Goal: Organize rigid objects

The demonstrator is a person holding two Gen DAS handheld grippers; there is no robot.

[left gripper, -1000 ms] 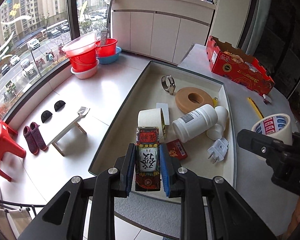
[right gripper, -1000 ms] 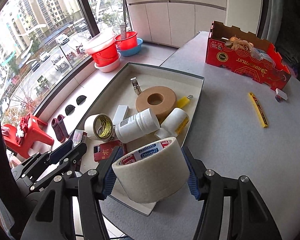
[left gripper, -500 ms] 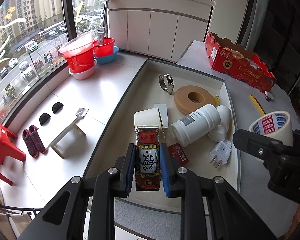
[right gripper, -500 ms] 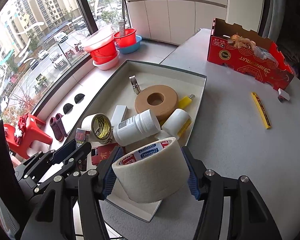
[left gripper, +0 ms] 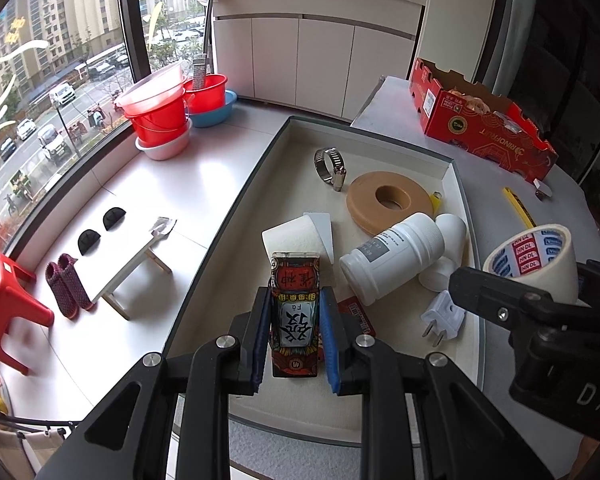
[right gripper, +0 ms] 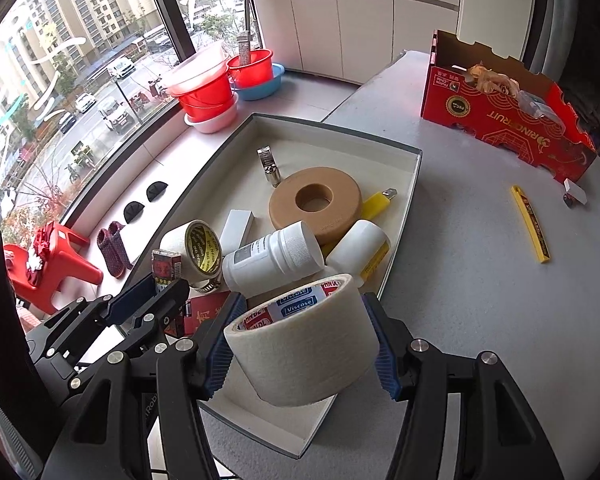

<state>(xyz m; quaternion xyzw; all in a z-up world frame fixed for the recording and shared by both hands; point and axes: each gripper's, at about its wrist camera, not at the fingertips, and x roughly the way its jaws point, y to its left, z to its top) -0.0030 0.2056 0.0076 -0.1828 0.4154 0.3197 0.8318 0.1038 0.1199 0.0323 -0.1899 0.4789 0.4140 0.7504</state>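
Note:
My left gripper is shut on a small red patterned box, held above the near end of the shallow tray. My right gripper is shut on a cream masking tape roll, held over the tray's near right corner; the roll also shows in the left wrist view. The left gripper with its box shows at the left of the right wrist view. In the tray lie a white bottle, a brown ring, a tape roll, a hose clamp and a white plug.
A red cardboard box stands at the back of the grey table. A yellow strip and a small white piece lie near it. Red basins stand on the window ledge, left of the tray.
Both grippers have kept their holds. Both have risen and drawn back a little from the tray, so the tray's objects sit lower and farther in view.

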